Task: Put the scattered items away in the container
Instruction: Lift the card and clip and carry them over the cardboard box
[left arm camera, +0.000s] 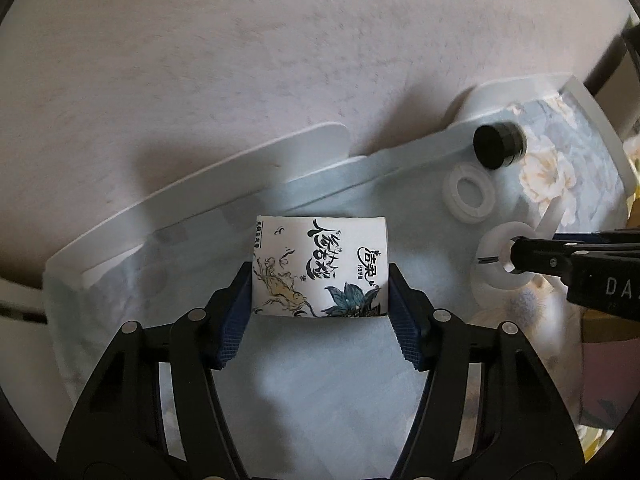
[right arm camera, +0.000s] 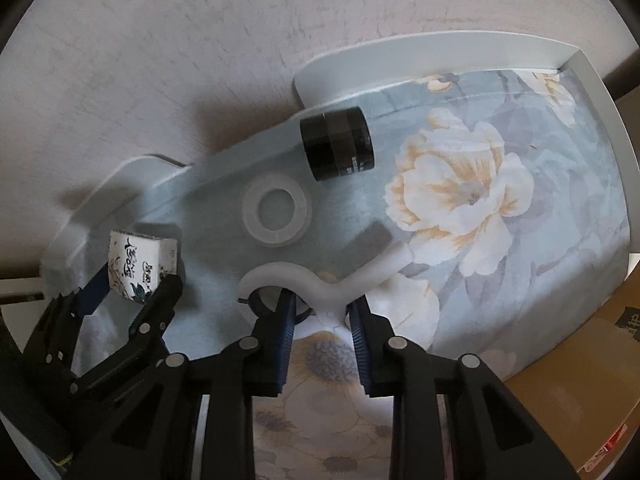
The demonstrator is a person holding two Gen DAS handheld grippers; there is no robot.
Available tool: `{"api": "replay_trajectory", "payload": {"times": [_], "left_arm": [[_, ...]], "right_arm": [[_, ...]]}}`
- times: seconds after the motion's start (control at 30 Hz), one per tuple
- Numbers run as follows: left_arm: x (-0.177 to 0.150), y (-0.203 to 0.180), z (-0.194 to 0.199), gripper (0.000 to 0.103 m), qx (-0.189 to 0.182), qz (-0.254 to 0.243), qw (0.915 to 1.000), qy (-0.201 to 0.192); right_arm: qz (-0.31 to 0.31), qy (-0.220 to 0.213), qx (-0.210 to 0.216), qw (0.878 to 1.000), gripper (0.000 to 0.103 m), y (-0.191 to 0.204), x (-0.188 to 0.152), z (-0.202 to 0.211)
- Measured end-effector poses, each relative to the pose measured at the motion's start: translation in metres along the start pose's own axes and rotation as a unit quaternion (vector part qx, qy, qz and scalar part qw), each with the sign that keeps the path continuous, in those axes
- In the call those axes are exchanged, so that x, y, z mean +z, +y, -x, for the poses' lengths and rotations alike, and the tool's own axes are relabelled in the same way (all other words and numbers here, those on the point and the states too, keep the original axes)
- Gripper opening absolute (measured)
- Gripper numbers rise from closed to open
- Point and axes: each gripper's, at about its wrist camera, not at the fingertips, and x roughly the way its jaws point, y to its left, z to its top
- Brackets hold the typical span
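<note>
**Count**
- Pack [left arm camera: 320,248]: one, white, printed with black script and a flower.
- Scissors [right arm camera: 332,286]: one pair, white.
- Tape ring [right arm camera: 250,210]: one, translucent, lying flat.
- Black cylinder [right arm camera: 338,144]: one, lying on its side.
- Carton [right arm camera: 580,360]: one, brown.
- Grippers: two.

**Container and contents**
- Container [right arm camera: 440,46]: low white walls around a floral floor, with a white flap [left arm camera: 240,176] folded out on the far side.
- All four loose things are on the floral floor, inside the walls.
- The cylinder is at the far wall, with the ring just in front of it.
- The scissors are nearer than the ring, and the pack is well to their left.
- The carton stands outside the container, at its right.

**Grippers**
- Left gripper [left arm camera: 320,276]: its jaws grasp the pack, one blue pad against each side. Whether the pack's underside touches the floor cannot be told.
- Right gripper [right arm camera: 320,304]: its jaws are clenched on the scissors where the two handles meet.

**By view**
- The left wrist view shows the pack's printed face in full. Of the scissors it shows only one handle loop, at the right gripper's tip.
- The right wrist view shows both handle loops and the blades pointing away to the right. It also shows the large cream flower, the container's right corner and the carton.
</note>
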Motion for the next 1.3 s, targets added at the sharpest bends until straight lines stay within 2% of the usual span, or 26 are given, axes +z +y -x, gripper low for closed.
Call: {"api": "replay_trajectory", "payload": {"times": [0.23, 0.37, 0.4, 0.47, 0.53, 0.67, 0.83, 0.97, 1.1, 1.3], "left_arm": [[-0.008, 0.004, 0.046, 0.06, 0.023, 0.021, 0.9994, -0.013], [-0.022, 0.023, 0.078, 0.06, 0.016, 0.048, 0.9983, -0.027], [-0.022, 0.018, 0.088, 0.06, 0.02, 0.051, 0.9979, -0.034], [-0.028, 0.009, 0.111, 0.06, 0.026, 0.054, 0.9972, -0.044], [-0.032, 0.007, 0.132, 0.06, 0.031, 0.06, 0.9961, -0.057], [-0.034, -0.005, 0.158, 0.06, 0.022, 0.072, 0.994, -0.079], [-0.043, -0.049, 0.205, 0.06, 0.003, 0.057, 0.9924, -0.109], [-0.042, -0.103, 0.225, 0.06, -0.026, 0.027, 0.9916, -0.124], [-0.041, -0.155, 0.229, 0.06, -0.06, -0.002, 0.9906, -0.123], [-0.045, -0.221, 0.212, 0.06, -0.059, -0.04, 0.9918, -0.106]], "right_arm": [[0.001, -0.028, 0.035, 0.999, 0.025, -0.022, -0.028, 0.041], [0.01, -0.052, 0.06, 0.997, 0.025, -0.036, -0.045, 0.078], [0.014, -0.059, 0.065, 0.996, 0.025, -0.036, -0.045, 0.088], [0.02, -0.073, 0.075, 0.994, 0.025, -0.002, -0.012, 0.109], [0.025, -0.085, 0.086, 0.992, 0.025, 0.015, -0.004, 0.135], [0.036, -0.105, 0.115, 0.987, 0.025, 0.0, -0.011, 0.177], [0.044, -0.134, 0.12, 0.983, 0.025, -0.037, -0.033, 0.206], [0.04, -0.143, 0.109, 0.983, 0.025, -0.077, -0.045, 0.214], [0.019, -0.142, 0.103, 0.984, 0.025, -0.121, -0.055, 0.214], [0.009, -0.141, 0.077, 0.987, 0.025, -0.176, -0.067, 0.207]]}}
